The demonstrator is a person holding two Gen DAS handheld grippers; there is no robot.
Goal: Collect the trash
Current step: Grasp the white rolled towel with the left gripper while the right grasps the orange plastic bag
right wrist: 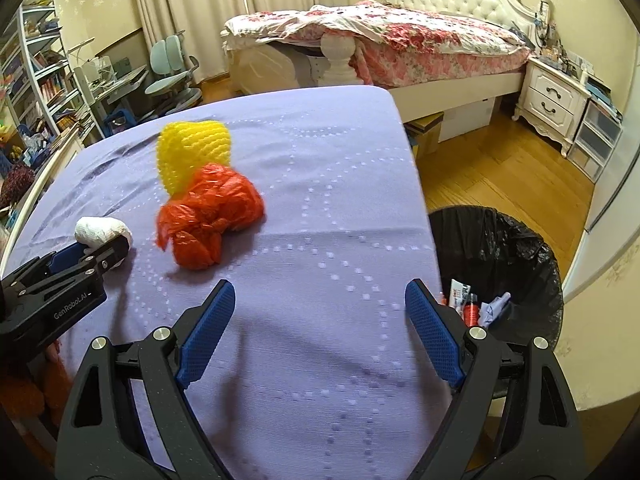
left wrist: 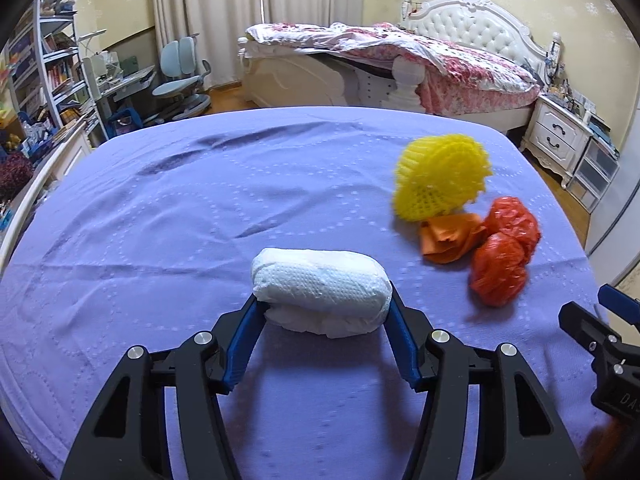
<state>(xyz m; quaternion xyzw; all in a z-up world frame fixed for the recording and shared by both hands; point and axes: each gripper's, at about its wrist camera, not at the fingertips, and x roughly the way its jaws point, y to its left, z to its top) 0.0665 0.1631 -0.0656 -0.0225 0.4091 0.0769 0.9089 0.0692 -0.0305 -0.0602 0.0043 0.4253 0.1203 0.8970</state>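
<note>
While clamped on the white wad [left wrist: 321,294] at both ends, left gripper [left wrist: 323,304] needs only a steady squeeze: pads [left wrist: 400,312] pressing the soft roll, which sits low over the purple sheet [left wrist: 200,208], whether touching or just clear of it impossible to tell. Best lifted straight up before any sideways travel, since soft paper like this probably gives under the pads and could slip out. Further right on the sheet, yellow foam net [left wrist: 442,176], a folded orange scrap [left wrist: 450,238] and a crumpled red bag [left wrist: 502,250], bunched together and touching, well apart from the wad. Worth carrying the wad high enough over or around that pile, so nothing gets dragged or knocked off the edge. Right again, right gripper [right wrist: 320,316] hanging over bare sheet with jaws apart and nothing between them, near the bed's right edge; likely free for the red bag [right wrist: 210,216] next. Beyond that edge, on the wooden floor, black-lined bin [right wrist: 500,236] standing open with some trash already inside: the wad's likely destination. Release only once squarely above the bin mouth, not over its rim.
</note>
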